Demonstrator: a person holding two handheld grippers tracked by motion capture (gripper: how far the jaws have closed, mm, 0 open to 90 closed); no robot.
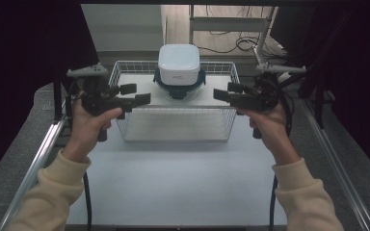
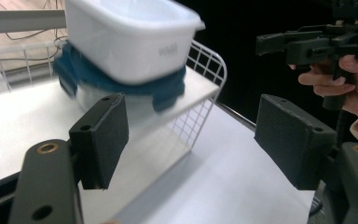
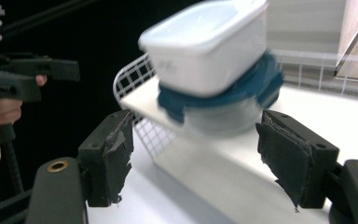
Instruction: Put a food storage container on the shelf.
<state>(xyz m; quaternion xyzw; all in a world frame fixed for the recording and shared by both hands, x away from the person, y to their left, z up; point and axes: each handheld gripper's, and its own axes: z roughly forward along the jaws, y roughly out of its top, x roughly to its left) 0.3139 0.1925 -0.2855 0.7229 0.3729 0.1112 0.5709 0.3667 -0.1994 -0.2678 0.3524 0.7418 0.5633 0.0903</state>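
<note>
On the white shelf board of the wire basket (image 1: pixel 120 72), the white square plastic box (image 1: pixel 178 58) sat stacked on a blue-lidded clear container (image 1: pixel 179 87), left gripper (image 1: pixel 136 95) and right gripper (image 1: pixel 227 94) flanking it wide-jawed and empty, so any bump risked toppling the stack.

White box (image 1: pixel 178 57) stacked on a blue-lidded clear container (image 1: pixel 179 85), both on a white shelf (image 1: pixel 144 84) inside a wire basket (image 1: pixel 176 126) at the far side of the counter (image 1: pixel 178 178). Left tongs (image 1: pixel 137 94) and right tongs (image 1: pixel 220 92) flank the stack, jaws apart, nothing between them, clear of the containers. Cream sleeves (image 1: pixel 53 192) at bottom.
</note>
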